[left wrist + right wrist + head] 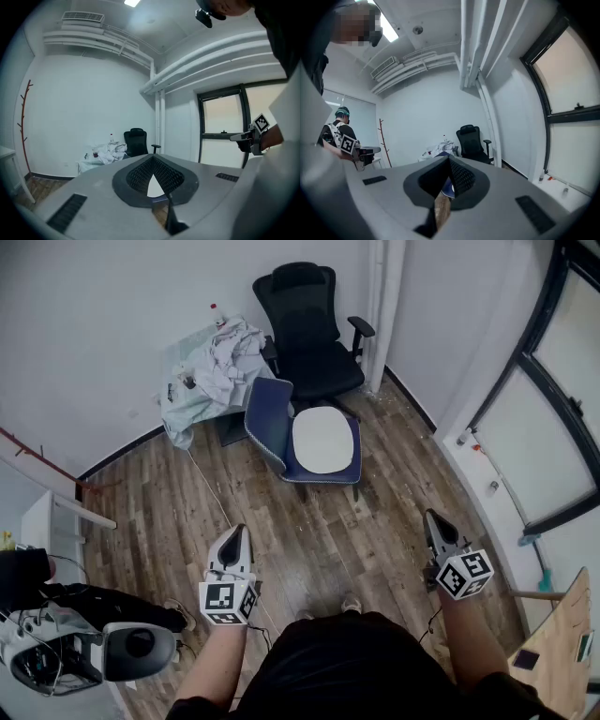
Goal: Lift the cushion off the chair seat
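On the seat of the low blue padded chair (266,416), lying flat: a white oval foam cushion (323,440), covering most of that seat, with the chair's quilted back rising along its left edge in the head view. Close to round, judged a little longer along the line away from the person than across it. Behind the blue chair, a black mesh office chair (309,334); to the blue chair's left, a heap of crumpled white cloth (222,367).

Well short of the blue chair, on the person's side of it: the left gripper (235,533) and the right gripper (432,518), both aimed roughly level toward it, one to either side of the cushion's line. Each closed to a point, tip against tip, nothing held. Through the small gap below the left pair's tips, only a far-off sliver of the white cushion (153,186).

Judged about equally far from both, the left a shade nearer. With the backrest walling off the left edge, likely easier to reach from the open right and near edges. Needed before any lift: closing in on the blue chair, opening the jaws, taking the cushion's rim
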The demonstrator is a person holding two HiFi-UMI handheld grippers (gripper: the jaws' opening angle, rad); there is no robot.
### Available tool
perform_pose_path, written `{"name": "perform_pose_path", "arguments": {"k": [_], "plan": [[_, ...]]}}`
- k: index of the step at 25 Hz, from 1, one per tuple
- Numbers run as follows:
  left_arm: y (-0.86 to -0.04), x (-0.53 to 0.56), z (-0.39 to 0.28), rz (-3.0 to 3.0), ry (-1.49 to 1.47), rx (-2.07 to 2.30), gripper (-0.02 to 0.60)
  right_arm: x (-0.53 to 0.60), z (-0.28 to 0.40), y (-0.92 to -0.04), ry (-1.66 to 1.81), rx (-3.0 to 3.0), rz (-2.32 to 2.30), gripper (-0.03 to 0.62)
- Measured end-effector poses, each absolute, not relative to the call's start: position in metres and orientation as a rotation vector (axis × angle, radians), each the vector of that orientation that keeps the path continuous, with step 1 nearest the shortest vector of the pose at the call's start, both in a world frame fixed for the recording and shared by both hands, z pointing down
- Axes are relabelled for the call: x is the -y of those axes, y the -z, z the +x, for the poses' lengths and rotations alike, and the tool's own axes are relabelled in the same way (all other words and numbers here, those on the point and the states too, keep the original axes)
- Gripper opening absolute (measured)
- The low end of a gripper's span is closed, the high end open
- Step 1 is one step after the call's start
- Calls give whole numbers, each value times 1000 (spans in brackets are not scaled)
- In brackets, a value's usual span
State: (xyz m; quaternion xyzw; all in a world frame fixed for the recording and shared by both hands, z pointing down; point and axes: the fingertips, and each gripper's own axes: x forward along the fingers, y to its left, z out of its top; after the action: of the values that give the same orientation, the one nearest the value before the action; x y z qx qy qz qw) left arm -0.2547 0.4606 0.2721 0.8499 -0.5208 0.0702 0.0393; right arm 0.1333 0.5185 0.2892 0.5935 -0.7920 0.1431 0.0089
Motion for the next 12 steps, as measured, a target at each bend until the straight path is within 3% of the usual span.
{"name": "perform_pose_path", "arguments": {"k": [12], "plan": [[-266,-456,-228,2638,-263,1584,5,-515,155,-297,-475,2489,1847,11]]}}
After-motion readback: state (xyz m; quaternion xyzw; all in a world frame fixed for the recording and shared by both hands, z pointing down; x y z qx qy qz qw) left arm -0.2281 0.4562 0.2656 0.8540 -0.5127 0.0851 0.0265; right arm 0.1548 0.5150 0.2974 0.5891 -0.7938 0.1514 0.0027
